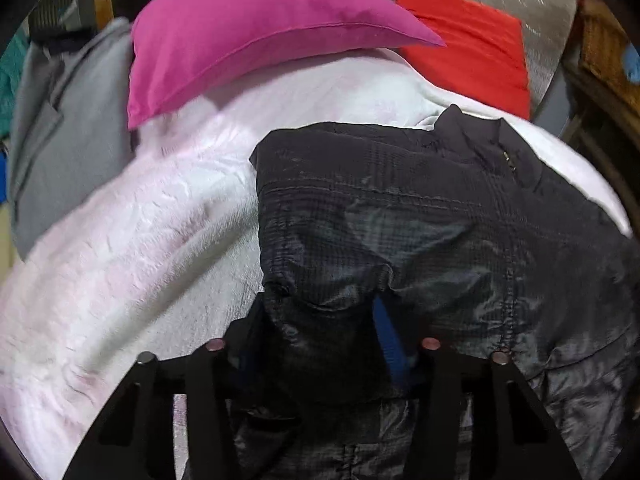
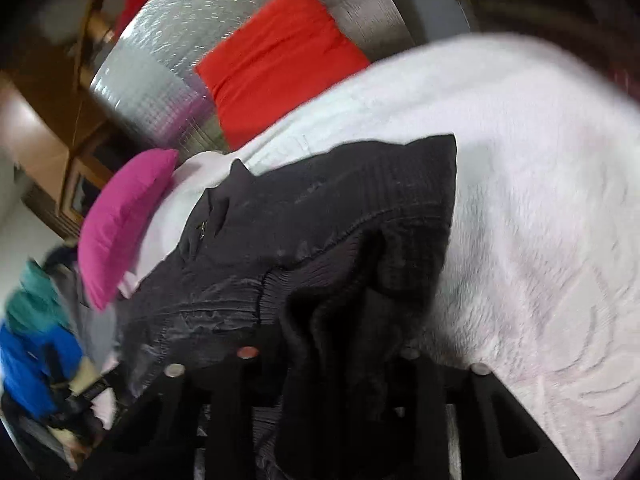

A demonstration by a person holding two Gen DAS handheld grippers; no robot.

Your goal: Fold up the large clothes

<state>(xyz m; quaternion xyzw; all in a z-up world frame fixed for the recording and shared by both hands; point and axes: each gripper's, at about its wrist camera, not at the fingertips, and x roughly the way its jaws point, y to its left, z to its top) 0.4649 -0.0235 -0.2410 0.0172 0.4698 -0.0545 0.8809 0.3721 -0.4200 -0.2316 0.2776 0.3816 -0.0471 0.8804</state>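
A pale pink-white fleecy blanket (image 1: 132, 240) covers the bed and fills most of both views; on it lies the black jacket (image 1: 420, 216), spread flat with its stand-up collar (image 1: 492, 140) and zipper pull pointing away from the cameras. The jacket's fabric is shiny and finely gridded, creased, with ribbed black knit showing at one edge in the right wrist view. Beyond the blanket a silver quilted surface (image 2: 192, 40) carries an orange-red cushion (image 2: 276, 56), and a magenta pillow (image 1: 248, 32) rests on the blanket's far edge. Only the left wrist view shows the grey garment (image 1: 64, 136) draped beside the pillow and a strip of blue (image 1: 390, 340) under the jacket's folded hem; only the right wrist view shows a heap of blue and teal clothes (image 2: 36, 332) at the side. The left gripper (image 1: 320, 344) has a bunched fold of the jacket between its fingers, apparently clamped. The right gripper (image 2: 326, 354) is clenched on a dark bunched sleeve of the jacket.
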